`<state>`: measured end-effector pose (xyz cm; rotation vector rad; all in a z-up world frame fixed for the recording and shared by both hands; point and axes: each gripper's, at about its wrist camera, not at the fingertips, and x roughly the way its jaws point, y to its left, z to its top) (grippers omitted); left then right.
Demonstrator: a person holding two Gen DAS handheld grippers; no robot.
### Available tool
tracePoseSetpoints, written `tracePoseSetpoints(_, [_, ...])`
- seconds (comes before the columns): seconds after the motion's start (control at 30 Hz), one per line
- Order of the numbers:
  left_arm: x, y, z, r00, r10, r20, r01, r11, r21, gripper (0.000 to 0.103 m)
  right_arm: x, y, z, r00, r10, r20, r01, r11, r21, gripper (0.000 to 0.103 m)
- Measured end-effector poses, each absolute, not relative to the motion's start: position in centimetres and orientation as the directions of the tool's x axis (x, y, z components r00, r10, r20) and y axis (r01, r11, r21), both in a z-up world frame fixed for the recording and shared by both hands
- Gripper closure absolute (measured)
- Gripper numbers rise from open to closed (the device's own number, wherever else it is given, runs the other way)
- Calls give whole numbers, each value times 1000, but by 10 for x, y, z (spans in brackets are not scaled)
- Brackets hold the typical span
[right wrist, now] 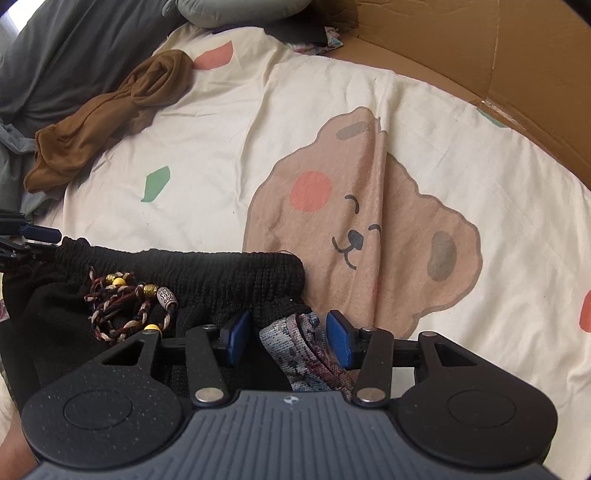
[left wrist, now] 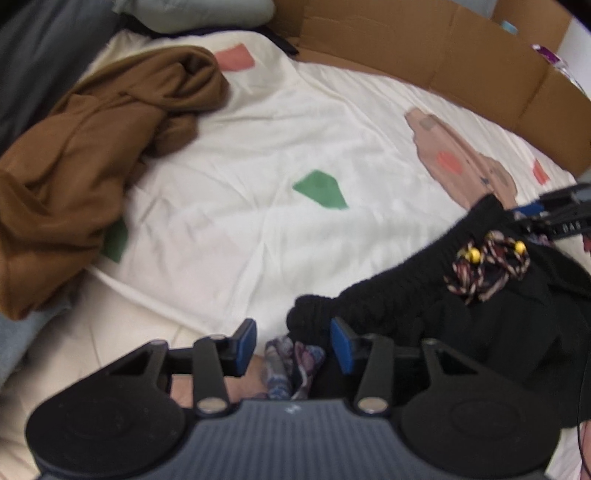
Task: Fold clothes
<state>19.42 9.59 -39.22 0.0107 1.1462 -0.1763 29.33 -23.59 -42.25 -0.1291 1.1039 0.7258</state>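
A black garment with a smocked elastic waistband and a braided, beaded drawstring lies on the cream bedsheet. Patterned fabric sits under the waistband ends. My left gripper is open, its fingers either side of the left waistband end and the patterned fabric. My right gripper is open around the right waistband end. Each gripper shows at the edge of the other's view, the right one and the left one.
A crumpled brown garment lies at the far left of the sheet. A cardboard wall borders the far right. Grey bedding and a pillow lie at the back.
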Motion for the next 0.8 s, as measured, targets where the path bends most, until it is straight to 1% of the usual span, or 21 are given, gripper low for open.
tracePoseSetpoints(0.13, [187, 99, -407, 330, -167, -929, 156, 980, -121, 55, 291, -236, -426, 236, 475, -848, -590, 763, 263, 51])
tracePoseSetpoints(0.23, [179, 96, -414, 297, -175, -939, 190, 974, -122, 55, 288, -234, -428, 219, 469, -856, -602, 755, 259, 51])
tracePoseSetpoints(0.27, [177, 95, -414, 295, -180, -938, 200, 972, -124, 57, 287, -232, -427, 211, 464, -860, -611, 750, 254, 55])
tracePoseSetpoints(0.3, [176, 95, -414, 296, -188, -937, 208, 970, -129, 60, 286, -230, -426, 204, 458, -865, -619, 745, 248, 57])
tracePoseSetpoints(0.33, [176, 94, -413, 299, -192, -935, 215, 968, -130, 71, 285, -228, -425, 201, 450, -870, -625, 743, 240, 67])
tracePoseSetpoints(0.37, [176, 93, -412, 303, -193, -933, 223, 966, -128, 78, 283, -227, -424, 201, 448, -871, -632, 739, 234, 83])
tracePoseSetpoints(0.4, [176, 92, -411, 307, -195, -932, 231, 965, -125, 81, 281, -228, -422, 206, 450, -869, -635, 738, 231, 85])
tracePoseSetpoints(0.43, [176, 89, -409, 316, -190, -929, 246, 963, -113, 87, 278, -229, -420, 214, 451, -866, -637, 737, 227, 88])
tracePoseSetpoints(0.47, [177, 87, -405, 331, -183, -926, 260, 961, -97, 89, 276, -231, -416, 232, 449, -863, -637, 741, 214, 90])
tracePoseSetpoints(0.57, [179, 83, -392, 381, -170, -909, 276, 959, -64, 92, 268, -237, -403, 294, 424, -856, -633, 758, 157, 94])
tracePoseSetpoints(0.67, [185, 78, -375, 441, -167, -882, 285, 958, -39, 94, 262, -244, -386, 355, 398, -846, -634, 768, 95, 95])
tracePoseSetpoints(0.8, [195, 62, -357, 517, -165, -840, 327, 945, 15, 95, 256, -257, -365, 430, 375, -821, -616, 787, 38, 96])
